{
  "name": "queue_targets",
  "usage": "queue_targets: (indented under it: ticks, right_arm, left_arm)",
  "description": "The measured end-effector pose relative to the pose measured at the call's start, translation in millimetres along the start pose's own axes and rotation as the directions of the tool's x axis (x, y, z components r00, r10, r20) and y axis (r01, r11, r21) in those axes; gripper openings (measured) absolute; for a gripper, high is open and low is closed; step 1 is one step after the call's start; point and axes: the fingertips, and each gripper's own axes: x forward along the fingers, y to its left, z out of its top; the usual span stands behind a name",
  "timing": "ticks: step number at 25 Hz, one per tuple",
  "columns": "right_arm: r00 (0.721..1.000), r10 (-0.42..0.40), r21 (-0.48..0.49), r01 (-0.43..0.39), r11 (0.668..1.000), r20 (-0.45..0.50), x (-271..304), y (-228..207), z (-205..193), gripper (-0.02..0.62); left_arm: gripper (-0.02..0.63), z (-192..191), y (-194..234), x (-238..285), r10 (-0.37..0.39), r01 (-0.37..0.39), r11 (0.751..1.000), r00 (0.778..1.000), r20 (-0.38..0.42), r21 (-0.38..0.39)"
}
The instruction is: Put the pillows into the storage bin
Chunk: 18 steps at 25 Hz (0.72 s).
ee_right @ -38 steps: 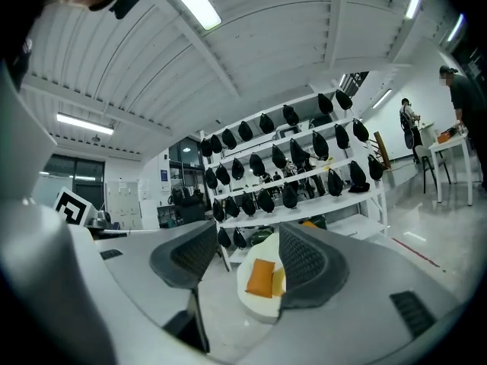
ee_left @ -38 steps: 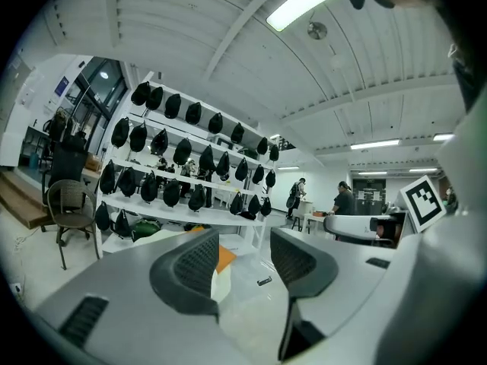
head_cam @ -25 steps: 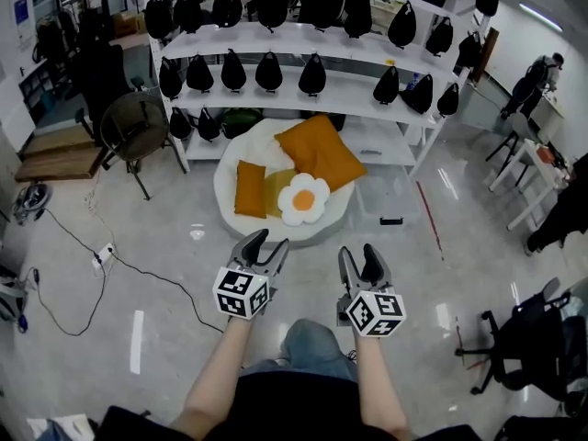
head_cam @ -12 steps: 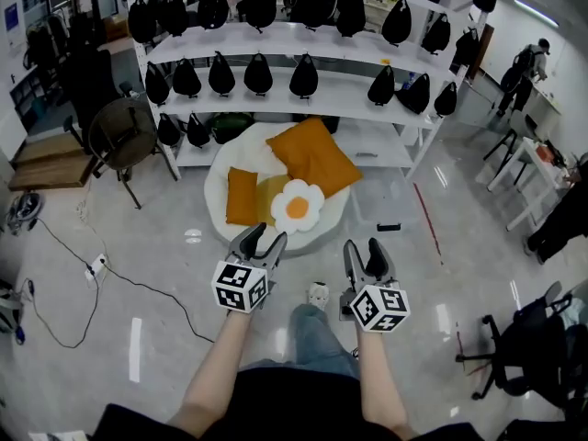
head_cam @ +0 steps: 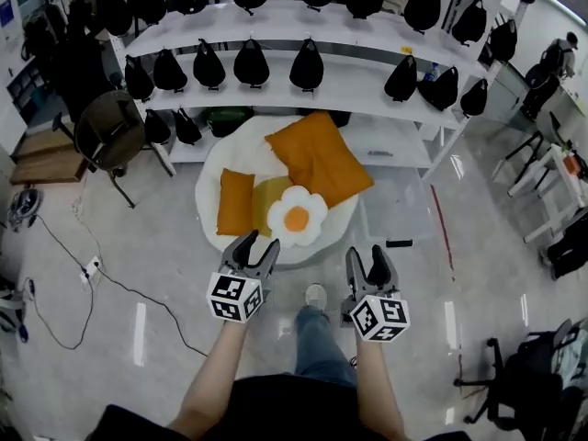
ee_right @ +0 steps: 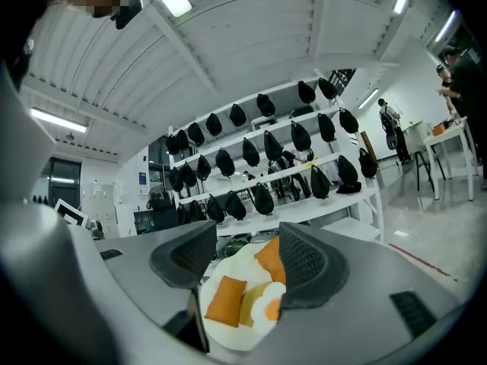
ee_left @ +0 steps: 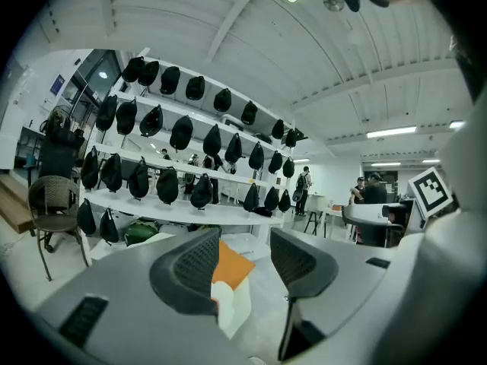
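Stepped closer since a second ago, carrying both tongs nearer the pile. Holding left tongs point(head_cam: 258, 244) spread, nothing between them; same with right tongs point(head_cam: 367, 257), spread and empty. Looking down on pillows heaped on white round cushion point(head_cam: 220, 150) on the floor: large orange pillow point(head_cam: 317, 159) toward far right edge, small orange pillow point(head_cam: 236, 202) at left edge, yellow pillow point(head_cam: 265, 194) beside it, flower pillow point(head_cam: 296, 217) at near edge.

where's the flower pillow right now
The flower pillow lies centre of the head view on the white cushion, overlapping the yellow pillow, just below the big orange pillow.
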Motion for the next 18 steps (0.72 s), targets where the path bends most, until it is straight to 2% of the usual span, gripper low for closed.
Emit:
queue_targets:
  ticks: [5, 11, 14, 18]
  right_arm:
    - [0.997, 0.028, 0.019, -0.027, 0.999, -0.066, 113, -50, 16, 0.238]
    - [0.986, 0.077, 0.026, -0.074, 0.997, -0.149, 235, -97, 41, 0.238]
    - [0.979, 0.101, 0.032, -0.097, 0.995, -0.179, 279, -113, 42, 0.238]
    - [0.971, 0.129, 0.032, -0.126, 0.992, -0.201, 316, -117, 39, 0.238]
  left_arm:
    - [0.206, 5, 40, 100, 0.065, -0.067, 0.997, 0.995, -0.079, -0.023]
    - [0.206, 39, 88, 202, 0.148, -0.152, 0.988, 0.985, -0.087, -0.038]
    - [0.206, 40, 105, 236, 0.169, -0.175, 0.983, 0.981, -0.099, -0.056]
    - [0.206, 37, 124, 251, 0.21, -0.219, 0.973, 0.972, -0.107, -0.077]
